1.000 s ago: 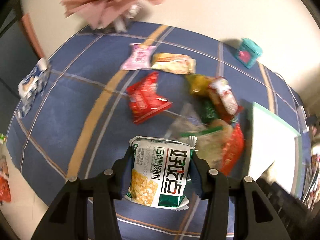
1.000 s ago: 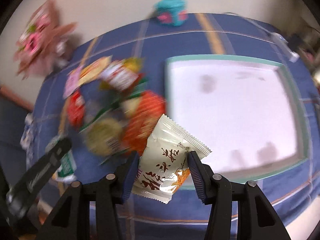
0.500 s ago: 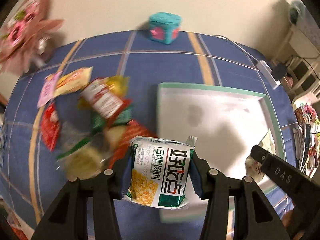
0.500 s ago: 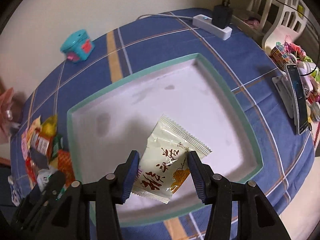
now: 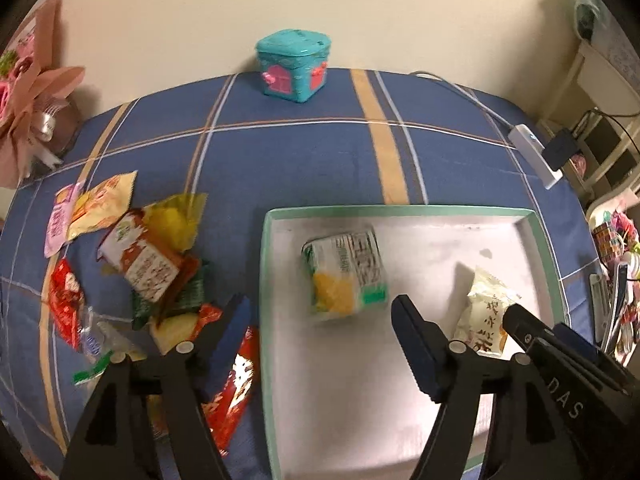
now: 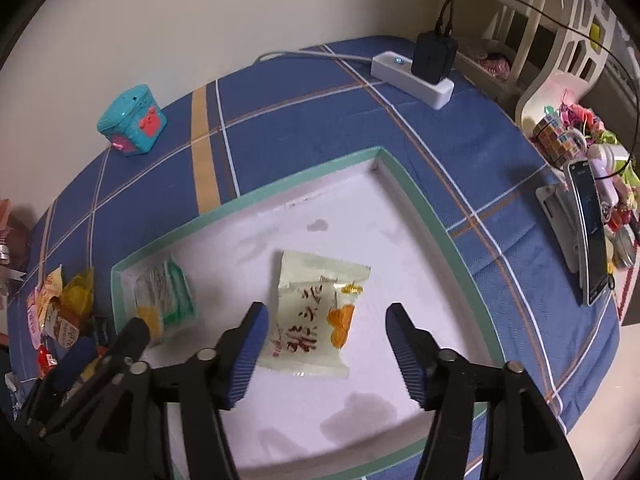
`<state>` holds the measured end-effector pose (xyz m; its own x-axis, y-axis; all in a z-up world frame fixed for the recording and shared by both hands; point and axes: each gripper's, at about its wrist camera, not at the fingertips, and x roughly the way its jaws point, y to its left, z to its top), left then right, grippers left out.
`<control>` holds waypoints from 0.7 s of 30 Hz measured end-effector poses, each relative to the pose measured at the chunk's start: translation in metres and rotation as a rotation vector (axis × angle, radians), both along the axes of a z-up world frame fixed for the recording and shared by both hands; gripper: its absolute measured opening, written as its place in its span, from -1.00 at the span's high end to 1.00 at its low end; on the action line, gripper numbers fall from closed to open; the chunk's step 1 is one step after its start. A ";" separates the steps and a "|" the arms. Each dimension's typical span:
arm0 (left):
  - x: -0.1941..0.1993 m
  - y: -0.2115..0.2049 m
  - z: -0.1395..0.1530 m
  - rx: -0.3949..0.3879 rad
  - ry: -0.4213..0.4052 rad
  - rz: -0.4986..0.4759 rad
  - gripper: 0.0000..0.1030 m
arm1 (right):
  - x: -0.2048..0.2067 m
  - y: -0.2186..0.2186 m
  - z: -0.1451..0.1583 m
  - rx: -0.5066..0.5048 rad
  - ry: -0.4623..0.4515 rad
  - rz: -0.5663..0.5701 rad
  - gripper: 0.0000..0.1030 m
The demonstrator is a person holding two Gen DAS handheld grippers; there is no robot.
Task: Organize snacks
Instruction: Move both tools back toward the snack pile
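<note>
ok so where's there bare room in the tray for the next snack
The near half of the tray is bare, below the cream packet; so is its far right corner, beyond that packet. The far left corner holds the green and white packet. Outside the tray, the snack pile crowds the cloth on the left; the blue cloth toward the teal tin is free.

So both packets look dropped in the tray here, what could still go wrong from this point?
1. The right gripper, jaws opening, hangs low over the cream packet; moving away sideways could drag it.
2. The two grippers work close together over the tray; the left gripper could clip the right one when returning.
3. The snack pile is heaped and overlapping, so the next grasp may catch two packets or scatter them.
</note>
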<state>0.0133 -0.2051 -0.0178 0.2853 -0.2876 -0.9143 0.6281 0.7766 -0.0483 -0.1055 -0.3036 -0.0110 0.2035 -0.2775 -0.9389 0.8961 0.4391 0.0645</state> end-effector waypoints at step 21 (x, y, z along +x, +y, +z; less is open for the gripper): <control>0.041 0.145 0.027 0.035 -0.014 0.268 -0.95 | 0.019 0.094 0.023 0.006 0.006 0.205 -1.00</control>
<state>0.0542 -0.0600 0.0094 0.3599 -0.1685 -0.9177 0.4002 0.9164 -0.0113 -0.0869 -0.2093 0.0122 0.2496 -0.2250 -0.9418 0.7885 0.6119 0.0628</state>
